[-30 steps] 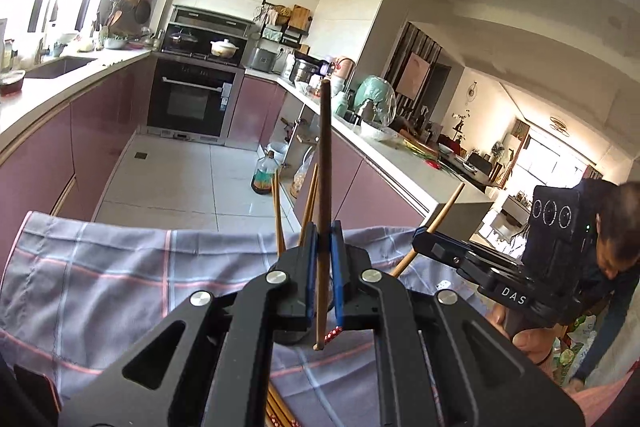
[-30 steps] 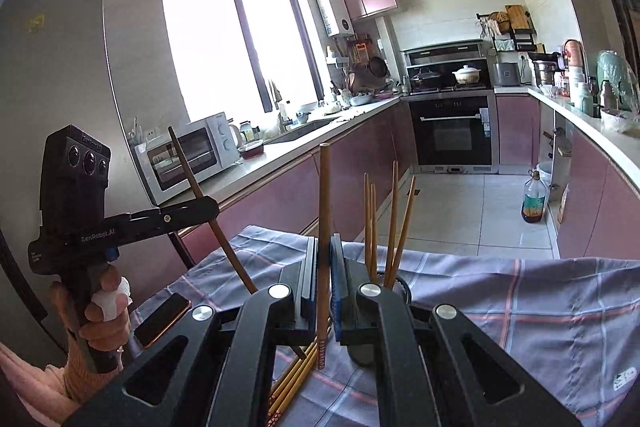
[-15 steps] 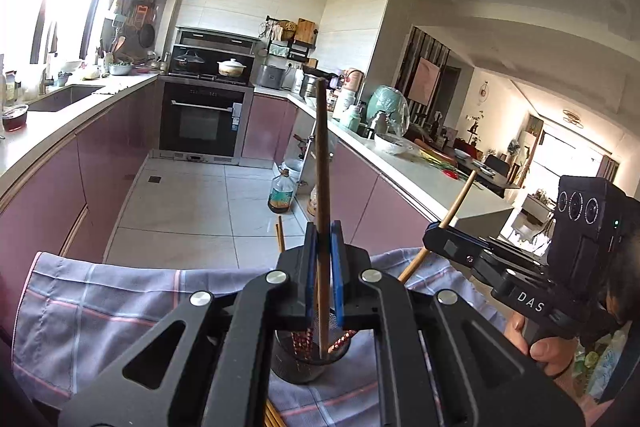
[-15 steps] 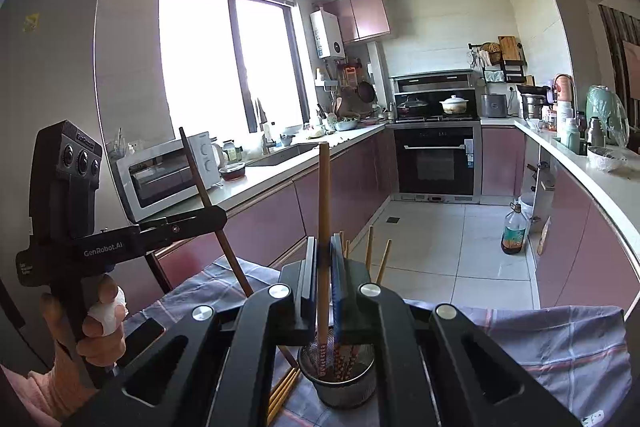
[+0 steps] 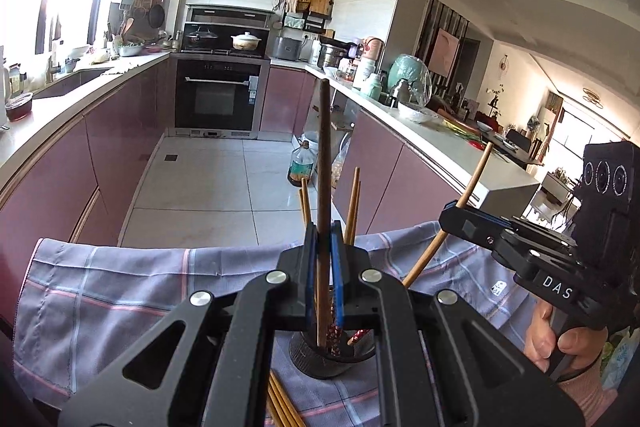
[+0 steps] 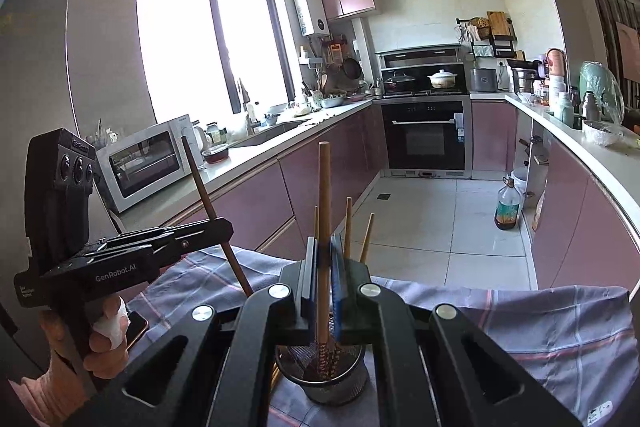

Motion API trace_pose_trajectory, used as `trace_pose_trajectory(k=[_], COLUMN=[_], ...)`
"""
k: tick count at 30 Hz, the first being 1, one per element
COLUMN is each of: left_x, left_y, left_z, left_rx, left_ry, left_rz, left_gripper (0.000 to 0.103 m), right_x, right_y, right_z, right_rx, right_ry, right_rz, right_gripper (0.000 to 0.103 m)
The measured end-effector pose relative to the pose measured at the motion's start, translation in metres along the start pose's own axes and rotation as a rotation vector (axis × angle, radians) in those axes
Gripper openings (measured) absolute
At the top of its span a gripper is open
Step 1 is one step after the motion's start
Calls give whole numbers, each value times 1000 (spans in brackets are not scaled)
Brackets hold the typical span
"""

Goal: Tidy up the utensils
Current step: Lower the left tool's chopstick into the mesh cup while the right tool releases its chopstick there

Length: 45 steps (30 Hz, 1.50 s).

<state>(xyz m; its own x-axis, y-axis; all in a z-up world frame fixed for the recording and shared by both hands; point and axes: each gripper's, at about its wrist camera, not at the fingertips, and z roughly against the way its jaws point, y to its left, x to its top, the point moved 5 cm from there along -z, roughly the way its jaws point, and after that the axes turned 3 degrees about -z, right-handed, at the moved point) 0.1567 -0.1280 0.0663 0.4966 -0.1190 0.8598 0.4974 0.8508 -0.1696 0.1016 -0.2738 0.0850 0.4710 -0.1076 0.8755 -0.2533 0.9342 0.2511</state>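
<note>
Left tool and right tool each clamp chopstick; plaid cloth on surface, pink-cabinet kitchen.

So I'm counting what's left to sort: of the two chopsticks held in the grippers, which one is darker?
The dark brown chopstick clamped upright in the left gripper. The one in the right gripper is lighter, tan wood.

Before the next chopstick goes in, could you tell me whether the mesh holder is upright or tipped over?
Upright. The holder stands on the cloth with its round mouth facing up, and chopsticks rise out of it.
</note>
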Motion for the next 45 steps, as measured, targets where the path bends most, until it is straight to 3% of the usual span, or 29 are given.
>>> trace_pose_trajectory(k=[16,27,34,39,45], left_x=[-27,-29,-39,-40,-28], left_y=[17,23,31,40,43], left_z=[-51,-84,-91,-86,-85], left_rx=[28,33,50,70,84], left_ry=[156,214,195,148,104], left_rz=[-33,-29,-7,9,3], left_gripper=[7,10,18,26,26], right_x=[-19,-27,-30,-32,-34], right_y=[-20,-32,-40,-38,-28], right_z=[-41,-71,-68,-54,-34], right_rx=[-17,-29,-29,-6,27], right_ry=[136,197,177,150,117], right_rz=[-44,-113,-145,-153,-139], right_gripper=[5,6,16,17,24])
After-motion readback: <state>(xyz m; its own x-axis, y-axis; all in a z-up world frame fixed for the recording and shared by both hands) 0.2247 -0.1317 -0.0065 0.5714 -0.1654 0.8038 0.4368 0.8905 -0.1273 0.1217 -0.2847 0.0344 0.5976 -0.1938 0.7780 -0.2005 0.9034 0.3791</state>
